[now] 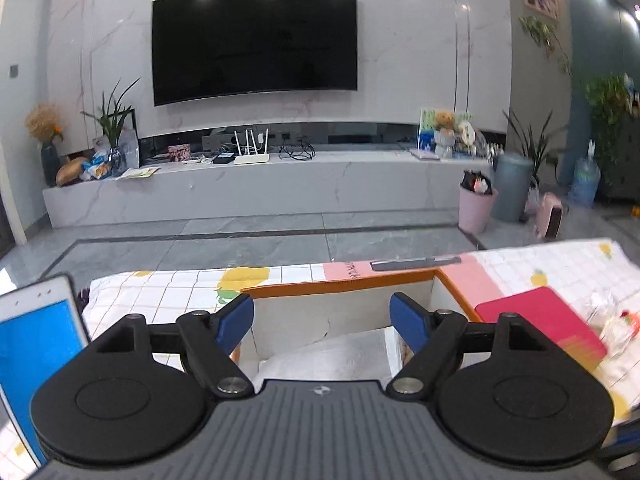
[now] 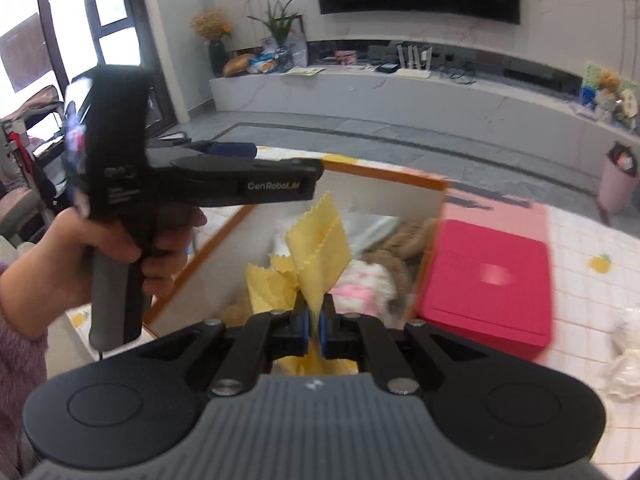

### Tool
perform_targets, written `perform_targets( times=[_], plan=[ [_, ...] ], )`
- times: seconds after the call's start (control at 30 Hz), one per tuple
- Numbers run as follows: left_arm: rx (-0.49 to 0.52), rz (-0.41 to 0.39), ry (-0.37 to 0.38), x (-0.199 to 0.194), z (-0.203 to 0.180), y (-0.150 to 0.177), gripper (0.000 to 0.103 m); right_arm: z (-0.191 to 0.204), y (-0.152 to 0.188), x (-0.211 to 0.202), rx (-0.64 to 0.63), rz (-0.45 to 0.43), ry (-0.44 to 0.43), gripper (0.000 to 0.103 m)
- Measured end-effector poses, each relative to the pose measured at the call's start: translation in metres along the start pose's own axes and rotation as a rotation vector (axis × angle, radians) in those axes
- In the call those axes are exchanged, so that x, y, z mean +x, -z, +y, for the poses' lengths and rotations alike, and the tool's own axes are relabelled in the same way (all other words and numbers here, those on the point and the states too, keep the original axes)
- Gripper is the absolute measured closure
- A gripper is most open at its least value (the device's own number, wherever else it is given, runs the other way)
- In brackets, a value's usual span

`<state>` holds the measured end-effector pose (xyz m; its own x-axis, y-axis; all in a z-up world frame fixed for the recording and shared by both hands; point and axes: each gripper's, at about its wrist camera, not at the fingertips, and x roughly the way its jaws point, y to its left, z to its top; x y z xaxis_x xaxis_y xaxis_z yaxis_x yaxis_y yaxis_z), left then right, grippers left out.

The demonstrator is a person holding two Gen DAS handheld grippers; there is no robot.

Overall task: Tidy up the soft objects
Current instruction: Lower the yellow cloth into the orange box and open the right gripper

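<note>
Behind the table [image 2: 580,240], a television [image 1: 254,38] is mounted. "GenRobot.AI" is read on the left gripper [image 2: 280,168], spread wide and empty above the orange-rimmed box [image 2: 384,170]. A yellow cloth [image 2: 320,248] is pinched by the right gripper [image 2: 314,322] over that box.

Box [image 1: 340,286]: near rim and floor hidden behind the gripper body in the left wrist view; only the far wall and a pale crinkled sheet [image 1: 332,354] show, material not readable.

Right wrist view: the cloth [image 2: 320,248] has its lower part lost between the pads and under the gripper at 6 o'clock. Soft toys [image 2: 384,272] in the box are blurred; a brown one and a pink-white one, shapes unclear.

Red lid [image 2: 486,280] smeared at its edges.

Clear bag [image 1: 612,324] at 3 o'clock, contents unreadable.

Tablet [image 1: 36,352] cut off at 9 o'clock.

Left gripper [image 2: 236,150]: only 1 blue pad shows from the side.
</note>
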<state>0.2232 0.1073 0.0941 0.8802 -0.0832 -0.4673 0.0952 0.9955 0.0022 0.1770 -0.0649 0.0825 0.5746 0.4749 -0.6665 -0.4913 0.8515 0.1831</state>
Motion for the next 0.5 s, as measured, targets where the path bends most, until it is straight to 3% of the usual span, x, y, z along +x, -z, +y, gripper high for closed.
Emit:
perform_targets(
  times=[0.13,0.5],
  plan=[
    [0.011,0.010,0.058,-0.006,0.012,0.002,0.012,0.020,0.003,0.036,0.011,0.052,-0.007,0.101],
    [-0.026,0.110,0.090,0.009,0.031,0.031,0.012,0.049,0.017,0.099,-0.015,0.172,0.015,0.101]
  ],
)
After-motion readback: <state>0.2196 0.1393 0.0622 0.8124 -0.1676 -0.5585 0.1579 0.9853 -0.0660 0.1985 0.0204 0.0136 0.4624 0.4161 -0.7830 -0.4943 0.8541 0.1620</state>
